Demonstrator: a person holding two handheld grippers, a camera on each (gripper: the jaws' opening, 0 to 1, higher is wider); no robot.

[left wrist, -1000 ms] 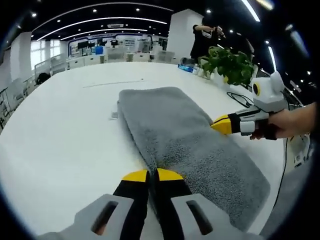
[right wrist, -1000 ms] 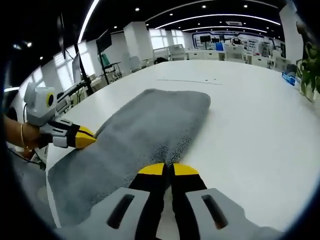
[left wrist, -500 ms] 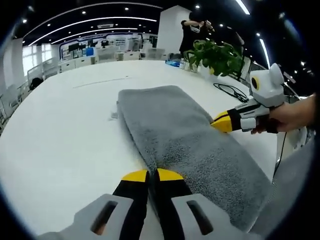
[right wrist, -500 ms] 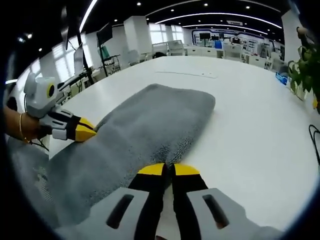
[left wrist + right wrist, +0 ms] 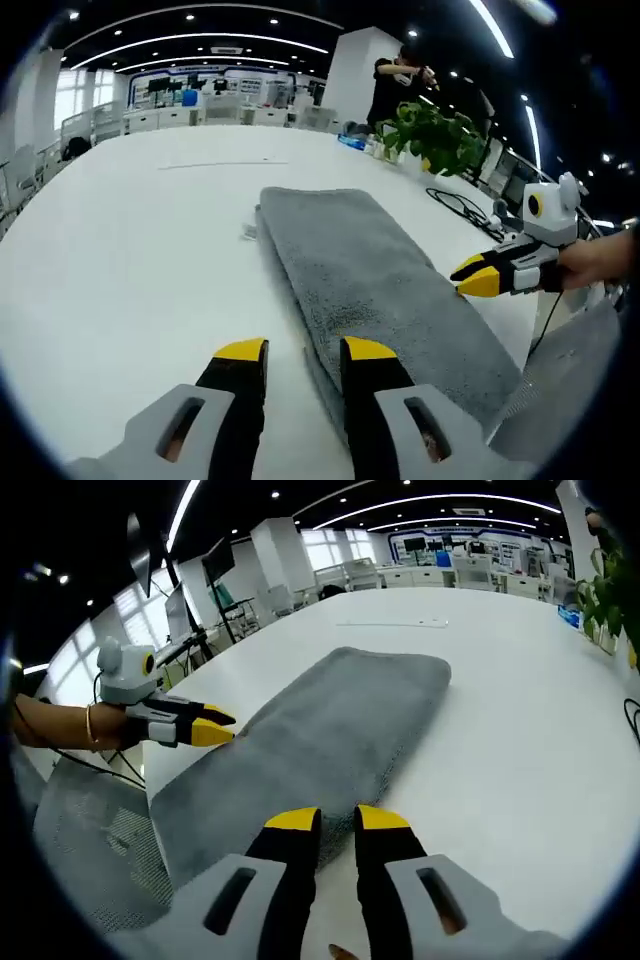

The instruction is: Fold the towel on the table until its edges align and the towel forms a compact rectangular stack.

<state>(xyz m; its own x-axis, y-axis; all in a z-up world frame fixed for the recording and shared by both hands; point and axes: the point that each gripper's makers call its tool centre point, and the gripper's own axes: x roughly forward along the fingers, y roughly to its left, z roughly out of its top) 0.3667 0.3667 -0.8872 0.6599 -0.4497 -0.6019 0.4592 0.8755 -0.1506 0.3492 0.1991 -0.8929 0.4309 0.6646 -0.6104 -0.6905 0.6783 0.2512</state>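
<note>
— Where is the grey towel (image 5: 380,290) seen?
— It is laid folded into a long strip on the white table (image 5: 130,270), one end close to the near edge.

— How is the left gripper (image 5: 295,352) set?
— Its jaws are parted, with nothing held; the towel's long edge is seen just beyond the tips.

— And the right gripper (image 5: 337,820)?
— It is slightly parted and empty, just short of the towel's other long edge.
</note>
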